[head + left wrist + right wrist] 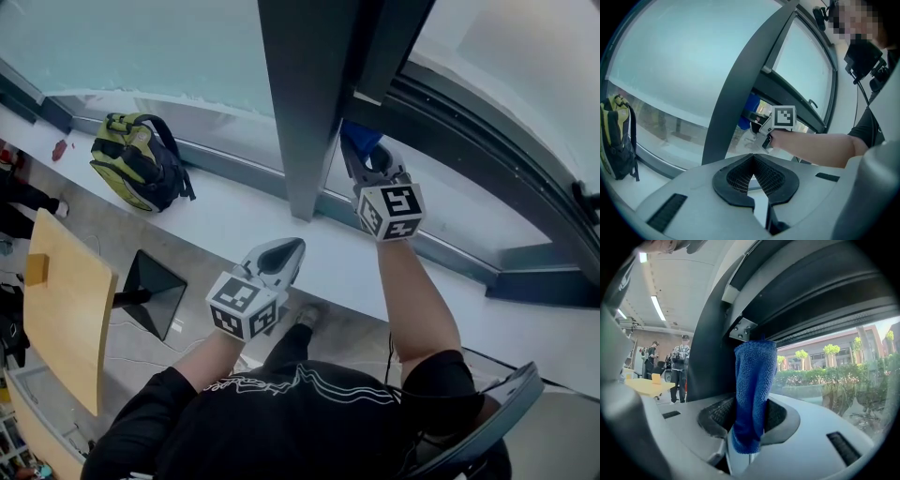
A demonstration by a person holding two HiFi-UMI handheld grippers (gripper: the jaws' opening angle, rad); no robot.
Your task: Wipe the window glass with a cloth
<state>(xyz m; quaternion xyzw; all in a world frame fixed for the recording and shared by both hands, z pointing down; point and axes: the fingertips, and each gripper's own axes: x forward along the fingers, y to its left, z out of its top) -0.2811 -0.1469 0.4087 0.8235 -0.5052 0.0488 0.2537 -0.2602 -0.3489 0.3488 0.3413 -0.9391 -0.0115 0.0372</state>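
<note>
Cloth: the blue cloth [752, 390] stands upright at the centre of the right gripper view. Its top lies by the dark frame corner, just beside the window glass [834, 376]. Whether it touches the pane I cannot tell.
Right claw [747, 423]: clamped on the cloth's lower end, probably so the free length can press flat against the glass.
Right arm: stretched forward, nearly straight, past the upright frame post [305, 94] at the head view's top centre.
Left claw [754, 176]: jaws together, nothing between them. It is held low at mid-frame over the sill [234, 216], seemingly parked clear.
Backpack [141, 161]: upper left, resting on the sill.
</note>
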